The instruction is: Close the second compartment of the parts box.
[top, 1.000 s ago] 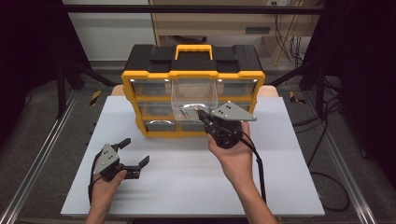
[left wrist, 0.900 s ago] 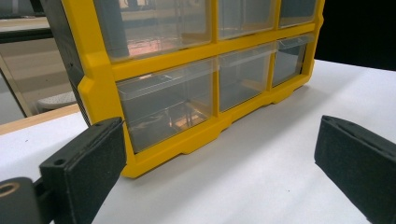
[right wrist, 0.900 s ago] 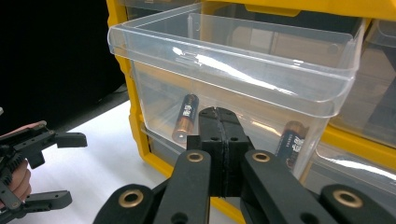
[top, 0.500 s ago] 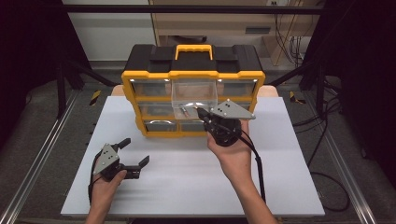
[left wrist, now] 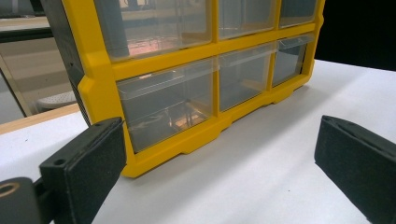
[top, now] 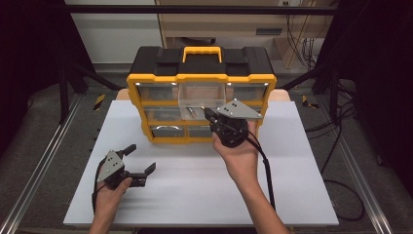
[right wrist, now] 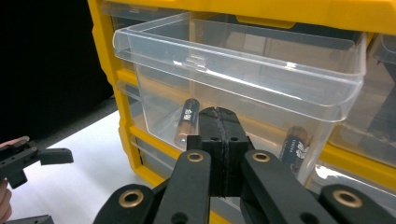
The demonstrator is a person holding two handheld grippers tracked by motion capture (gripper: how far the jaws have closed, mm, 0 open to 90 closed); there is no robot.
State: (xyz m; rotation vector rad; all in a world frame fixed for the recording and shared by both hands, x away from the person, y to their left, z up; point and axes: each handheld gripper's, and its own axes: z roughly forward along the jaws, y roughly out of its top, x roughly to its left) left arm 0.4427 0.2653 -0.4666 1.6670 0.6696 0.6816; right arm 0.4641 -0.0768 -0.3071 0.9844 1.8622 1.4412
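A yellow and black drawer organizer [top: 199, 73] stands at the back of the white table. Its top middle clear drawer [top: 201, 100] is pulled out, and in the right gripper view two batteries [right wrist: 187, 122] [right wrist: 294, 147] lie inside the drawer [right wrist: 243, 60]. My right gripper [top: 207, 113] is shut with nothing between its jaws. Its tips [right wrist: 218, 116] are right at the drawer's front wall; I cannot tell whether they touch. My left gripper [top: 141, 157] rests open on the table at the front left, pointing at the organizer's [left wrist: 154, 60] lower drawers with empty jaws [left wrist: 219, 158].
The organizer's other drawers are closed. The white table top [top: 302, 161] has bare room in front of and to the right of the organizer. Metal frame rails [top: 34, 175] run along both sides, and a cable [top: 265, 170] trails from the right gripper.
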